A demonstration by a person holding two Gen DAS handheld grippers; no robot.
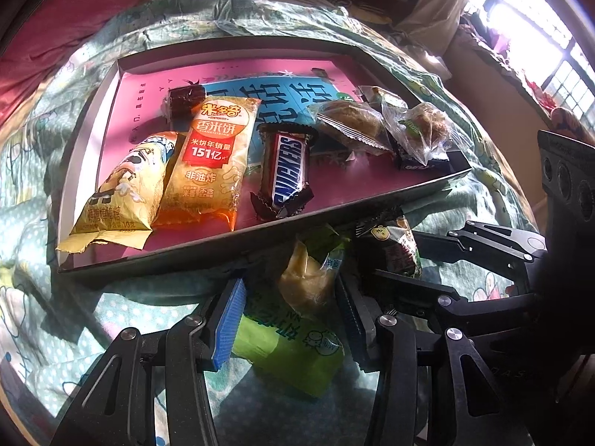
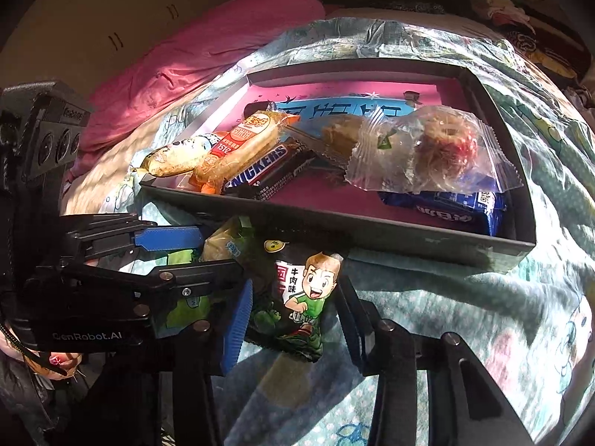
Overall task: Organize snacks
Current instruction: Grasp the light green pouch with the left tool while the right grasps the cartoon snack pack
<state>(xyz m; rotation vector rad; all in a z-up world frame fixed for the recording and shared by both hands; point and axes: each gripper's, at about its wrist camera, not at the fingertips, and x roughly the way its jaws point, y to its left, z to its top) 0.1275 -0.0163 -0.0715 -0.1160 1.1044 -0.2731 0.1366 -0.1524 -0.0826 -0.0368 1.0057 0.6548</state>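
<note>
My left hand-held gripper spread around green snack packet on bed quilt. My right hand-held gripper spread around dark beef-flavour packet, beside tray holding Snickers bar.

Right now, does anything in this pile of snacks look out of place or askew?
Yes. Two packets lie outside the tray, on the bedspread against its near wall: a green packet between the open left gripper fingers, and a dark cartoon-boy packet between the open right gripper fingers. The yellow packet overhangs the tray's corner.
</note>
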